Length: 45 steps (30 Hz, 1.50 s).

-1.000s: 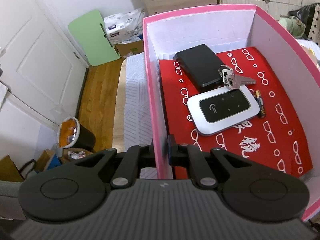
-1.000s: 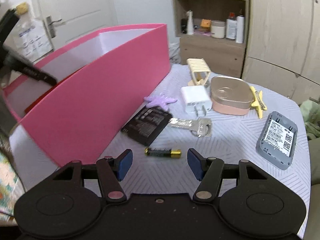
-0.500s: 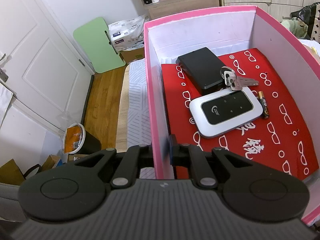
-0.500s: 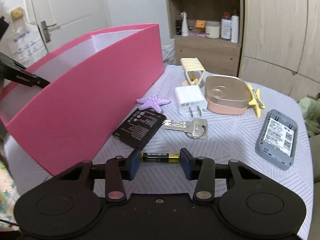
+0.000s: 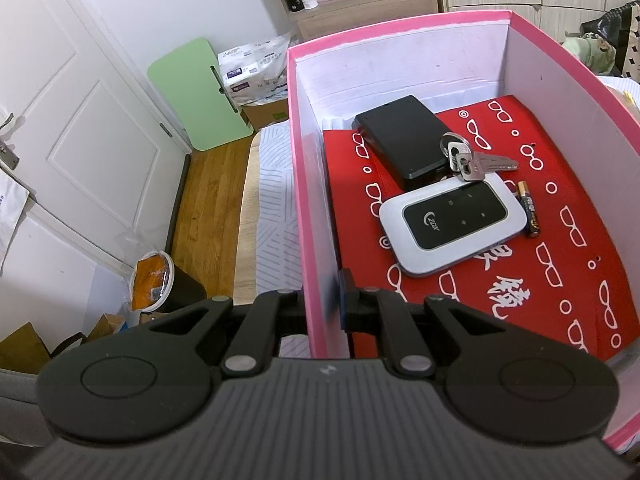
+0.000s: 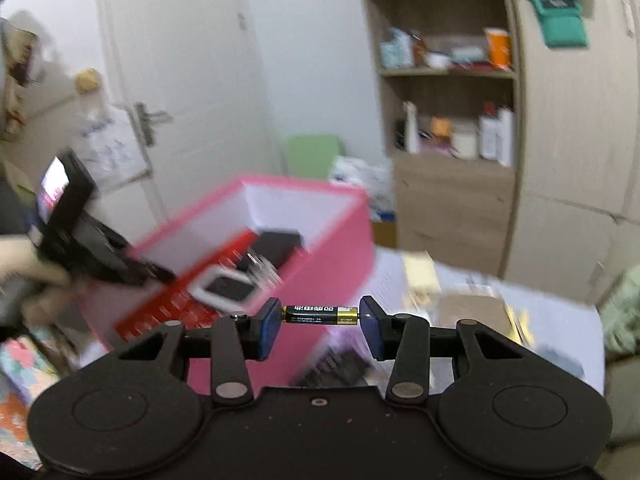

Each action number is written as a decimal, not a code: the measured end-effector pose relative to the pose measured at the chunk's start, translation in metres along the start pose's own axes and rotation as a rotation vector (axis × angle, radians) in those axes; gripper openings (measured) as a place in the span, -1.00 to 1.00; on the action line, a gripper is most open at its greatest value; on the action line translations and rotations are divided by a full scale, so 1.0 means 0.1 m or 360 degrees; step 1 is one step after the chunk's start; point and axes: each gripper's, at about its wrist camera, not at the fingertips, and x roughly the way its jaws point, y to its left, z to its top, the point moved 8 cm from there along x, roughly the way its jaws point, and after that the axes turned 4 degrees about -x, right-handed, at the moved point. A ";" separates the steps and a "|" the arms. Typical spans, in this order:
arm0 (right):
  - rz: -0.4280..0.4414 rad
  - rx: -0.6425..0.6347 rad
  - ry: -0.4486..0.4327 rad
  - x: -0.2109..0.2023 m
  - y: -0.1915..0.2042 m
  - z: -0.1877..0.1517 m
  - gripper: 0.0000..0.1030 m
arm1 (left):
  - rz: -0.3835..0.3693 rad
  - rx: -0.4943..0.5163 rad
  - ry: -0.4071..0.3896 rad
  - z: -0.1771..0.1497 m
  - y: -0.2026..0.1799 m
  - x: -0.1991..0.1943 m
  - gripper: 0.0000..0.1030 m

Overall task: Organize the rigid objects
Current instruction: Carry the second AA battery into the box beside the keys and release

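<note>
Black-and-gold battery [image 6: 319, 314] we grip end to end in our right claw [image 6: 319, 317] | left claw [image 5: 325, 300] pinches pink box [image 5: 316, 248] wall

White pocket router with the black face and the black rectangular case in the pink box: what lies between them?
In the left wrist view, a bunch of silver keys lies between the white pocket router and the black rectangular case, resting partly on both.
</note>
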 end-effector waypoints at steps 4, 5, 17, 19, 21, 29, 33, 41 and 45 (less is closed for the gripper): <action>0.0110 -0.0136 0.0008 0.15 0.20 0.36 -0.06 | -0.0003 -0.0002 -0.0002 0.00 -0.01 0.00 -0.84; 0.0126 -0.0177 0.0023 0.22 0.25 0.42 -0.06 | -0.0004 -0.0002 -0.0004 0.00 -0.01 0.00 -0.84; 0.0169 -0.0413 0.0330 1.19 0.44 0.50 -0.06 | -0.0019 -0.0012 -0.0016 0.01 0.02 -0.01 -0.84; 0.0156 -0.0428 0.0358 1.27 0.43 0.50 -0.06 | -0.0015 -0.0001 -0.0017 0.01 0.01 -0.01 -0.84; 0.0128 -0.0437 0.0388 1.36 0.41 0.50 -0.06 | -0.0011 0.0000 -0.0020 0.01 0.01 -0.02 -0.84; 0.0066 -0.0455 0.0409 1.50 0.38 0.48 -0.01 | -0.0009 0.0009 -0.0025 0.00 0.01 -0.02 -0.84; 0.0131 -0.0321 0.0310 1.33 0.31 0.57 0.07 | -0.0002 0.0006 -0.0031 0.00 0.00 -0.03 -0.84; 0.0128 -0.0004 0.0099 0.60 0.03 0.61 0.09 | -0.0004 0.0004 -0.0036 0.00 0.01 -0.04 -0.84; 0.0082 0.0110 0.0010 0.15 -0.10 0.46 0.14 | -0.0005 -0.0001 -0.0036 0.00 0.02 -0.04 -0.83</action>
